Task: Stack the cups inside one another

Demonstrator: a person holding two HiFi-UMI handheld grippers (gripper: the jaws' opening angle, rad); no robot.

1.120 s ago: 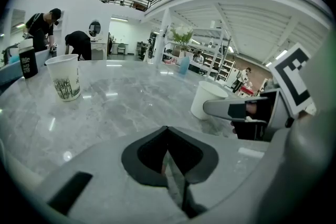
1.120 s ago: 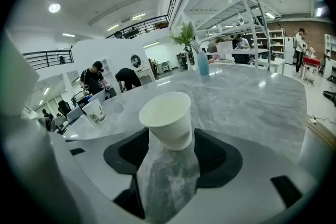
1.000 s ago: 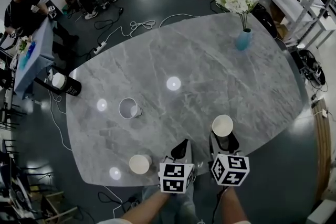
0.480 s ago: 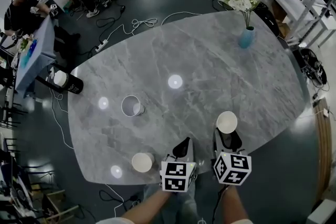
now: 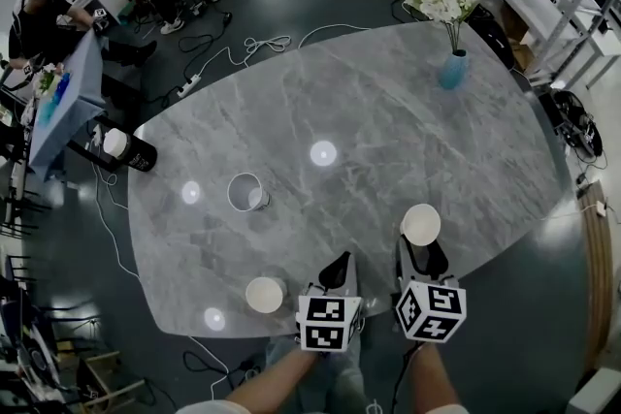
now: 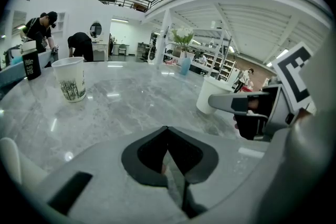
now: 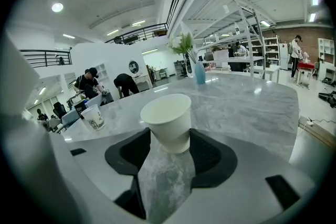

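Observation:
My right gripper (image 5: 419,245) is shut on the base of a white paper cup (image 5: 420,224), which stands upright between the jaws (image 7: 168,120) near the table's front edge. The left gripper (image 5: 337,265) sits just to its left with the jaws shut and nothing in them (image 6: 167,131). A second white cup (image 5: 264,294) stands at the front edge, left of the left gripper. Farther out on the left is a printed cup (image 5: 247,192), also seen in the left gripper view (image 6: 70,78) and the right gripper view (image 7: 93,117).
The grey marble table (image 5: 369,121) carries a blue vase with white flowers (image 5: 451,73) at the far right. A black canister (image 5: 129,153) stands by the table's left edge. People work at a bench at the back left, and cables lie on the floor.
The head view has shifted slightly. Both grippers and the cups keep their places relative to each other.

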